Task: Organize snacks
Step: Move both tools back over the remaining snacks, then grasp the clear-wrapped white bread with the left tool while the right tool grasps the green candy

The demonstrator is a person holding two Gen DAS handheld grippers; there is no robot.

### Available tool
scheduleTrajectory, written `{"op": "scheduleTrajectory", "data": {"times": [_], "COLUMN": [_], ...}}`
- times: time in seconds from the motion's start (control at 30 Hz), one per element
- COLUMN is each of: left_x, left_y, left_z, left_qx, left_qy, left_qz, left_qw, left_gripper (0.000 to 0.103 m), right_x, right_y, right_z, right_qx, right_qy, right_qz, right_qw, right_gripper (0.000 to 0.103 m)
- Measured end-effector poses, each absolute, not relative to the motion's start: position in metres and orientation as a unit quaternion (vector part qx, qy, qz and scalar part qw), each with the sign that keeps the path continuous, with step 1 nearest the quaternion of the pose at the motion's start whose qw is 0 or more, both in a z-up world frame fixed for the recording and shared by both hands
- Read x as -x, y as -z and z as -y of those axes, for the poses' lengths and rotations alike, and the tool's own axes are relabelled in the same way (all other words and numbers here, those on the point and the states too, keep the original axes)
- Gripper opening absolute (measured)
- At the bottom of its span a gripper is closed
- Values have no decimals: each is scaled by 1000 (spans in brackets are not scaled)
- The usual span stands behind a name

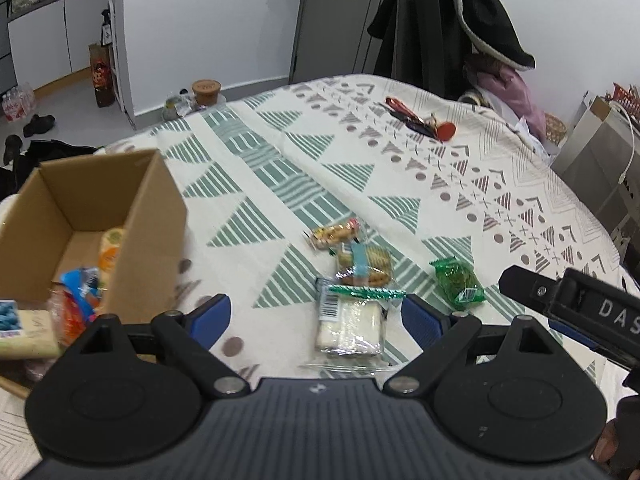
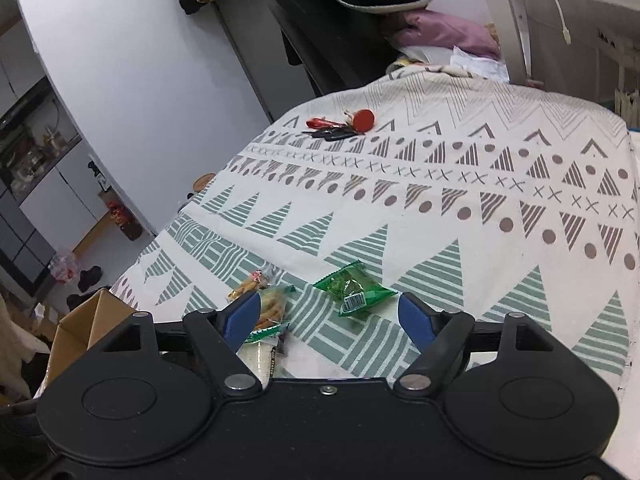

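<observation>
- Left wrist view: I see my left gripper (image 1: 316, 318) with jaws spread wide, empty, above the white wafer packet (image 1: 349, 326) on the desk (image 1: 280, 160). A biscuit packet (image 1: 363, 266) lies just behind the packet, a green packet (image 1: 458, 283) to its right, and the cardboard box (image 1: 132, 240) with snacks to its left.
- Right wrist view: I see my right gripper (image 2: 329, 314) with jaws spread, empty, and the green packet (image 2: 354, 289) lying between them on the desk.

A table draped in a patterned cloth (image 1: 280, 168) — green and brown triangles — fills the room's middle. Behind it stand a pale wall (image 1: 208, 20) and a grey cabinet (image 1: 340, 20) hung with dark clothing (image 1: 472, 20). White cupboards (image 1: 52, 40) line the far left; the floor (image 1: 72, 96) looks grey, perhaps tiled.
</observation>
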State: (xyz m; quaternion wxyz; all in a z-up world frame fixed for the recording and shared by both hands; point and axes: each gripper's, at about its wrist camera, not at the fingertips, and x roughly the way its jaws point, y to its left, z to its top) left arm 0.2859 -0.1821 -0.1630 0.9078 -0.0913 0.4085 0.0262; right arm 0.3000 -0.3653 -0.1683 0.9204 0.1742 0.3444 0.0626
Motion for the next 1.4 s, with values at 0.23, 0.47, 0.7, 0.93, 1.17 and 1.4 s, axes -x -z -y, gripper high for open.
{"op": "scheduleTrajectory", "data": {"times": [0.23, 0.47, 0.7, 0.93, 1.17, 1.4], "left_x": [-303, -320, -332, -329, -321, -320], "left_y": [190, 209, 227, 221, 210, 189], "left_z": [195, 197, 194, 182, 165, 150], "left_qx": [91, 101, 127, 131, 138, 139], "left_qy": [-17, -13, -14, -29, -39, -45], "left_qz": [-425, -444, -473, -469, -459, -439], "left_qw": [900, 890, 872, 873, 877, 886], "left_gripper": [91, 91, 52, 45, 44, 44], "right_x": [-313, -329, -348, -352, -364, -374], "right_y": [185, 198, 204, 205, 206, 206], "right_z": [369, 366, 357, 346, 332, 329], "right_qx": [-180, -178, -146, -127, -80, -60], "right_qy": [-53, -45, -37, -45, -35, -33], "right_qz": [-364, -379, -381, -382, -381, -381], "right_qw": [912, 907, 912, 914, 920, 922], "right_gripper": [75, 75, 75, 75, 75, 74]}}
